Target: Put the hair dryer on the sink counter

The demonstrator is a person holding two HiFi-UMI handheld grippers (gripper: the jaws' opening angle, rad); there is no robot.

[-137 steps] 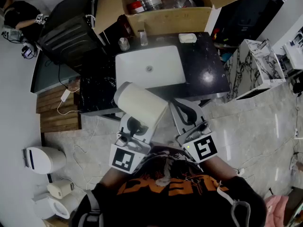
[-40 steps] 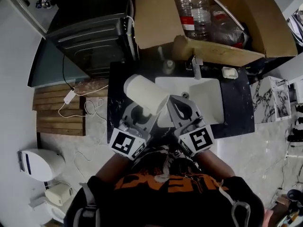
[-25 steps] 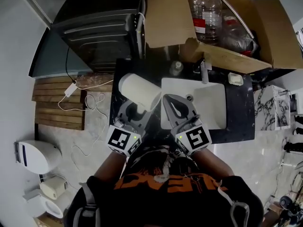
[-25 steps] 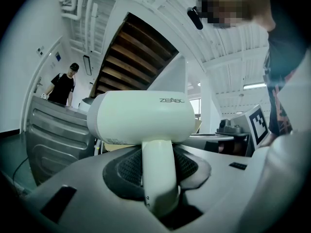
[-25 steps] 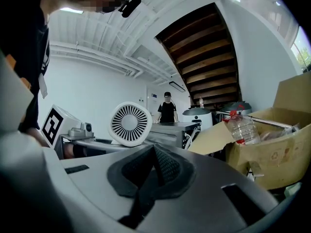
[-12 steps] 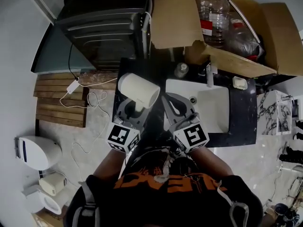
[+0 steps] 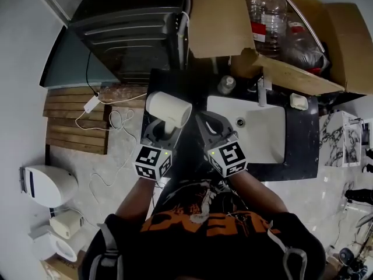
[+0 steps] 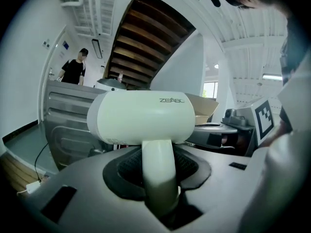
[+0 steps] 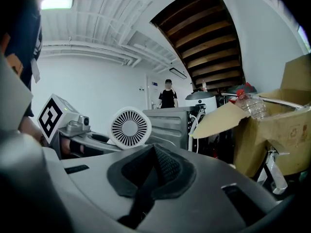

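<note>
I see the glossy black stone sink counter point(image 7: 303, 147) with its smooth white rectangular basin point(image 7: 265, 127), and an open brown cardboard box point(image 7: 218, 16) behind it. My left gripper point(image 8: 158, 178) pinches the matte cream plastic hair dryer point(image 8: 146, 118) by its handle, the rounded barrel over the counter's left end. My right gripper point(image 9: 151, 174) is pressed together, empty.
</note>
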